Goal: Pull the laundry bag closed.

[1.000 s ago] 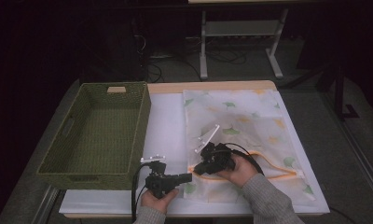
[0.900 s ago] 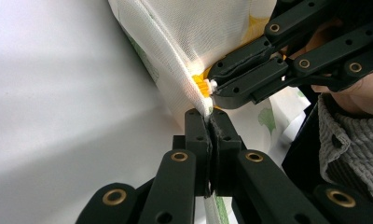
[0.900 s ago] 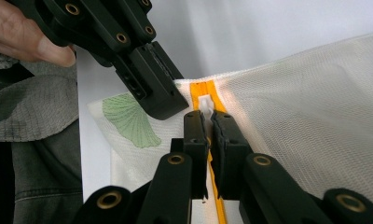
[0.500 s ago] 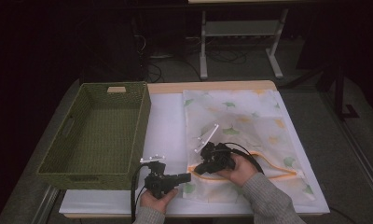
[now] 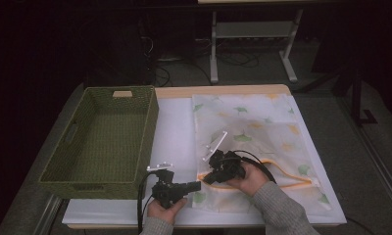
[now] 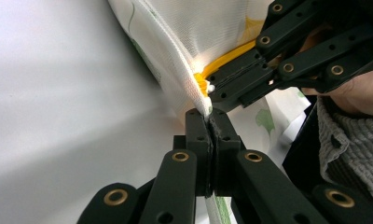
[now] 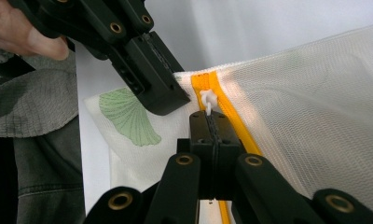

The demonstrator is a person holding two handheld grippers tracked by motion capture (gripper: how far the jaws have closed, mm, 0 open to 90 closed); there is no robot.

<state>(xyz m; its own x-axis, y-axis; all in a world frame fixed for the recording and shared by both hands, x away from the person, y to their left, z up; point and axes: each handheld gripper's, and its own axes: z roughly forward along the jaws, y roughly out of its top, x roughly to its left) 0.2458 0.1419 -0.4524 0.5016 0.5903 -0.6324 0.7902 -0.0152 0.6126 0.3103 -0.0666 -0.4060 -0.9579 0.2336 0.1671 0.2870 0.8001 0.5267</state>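
Zipper pull (image 7: 207, 100) is the small white tab at the near-left end of the orange zipper (image 5: 282, 182) of the mesh laundry bag (image 5: 262, 132), which lies flat on the white surface (image 5: 177, 125), to the right of the green basket (image 5: 103, 139). The right gripper (image 7: 211, 122) has its jaws clenched on this pull, as its own view shows. The left gripper (image 6: 210, 122) has its jaws clenched on the bag's hemmed corner (image 6: 194, 95), just beside the same zipper end.

The two jaw tips stand almost touching at this one corner. The zipper's long axis runs from there to the right, along the near edge of the bag and away from the left gripper. So the right hand (image 5: 250, 176) is the one placed to draw the pull along this line, and the left hand (image 5: 160, 210) is placed to hold the corner against it; this is a judgement only.

Compared with one second ago, both hands are in the same place in the high view, and the bag lies the same. The right jaws have just been closing, with the pull between them. The left jaws were already pressed together.
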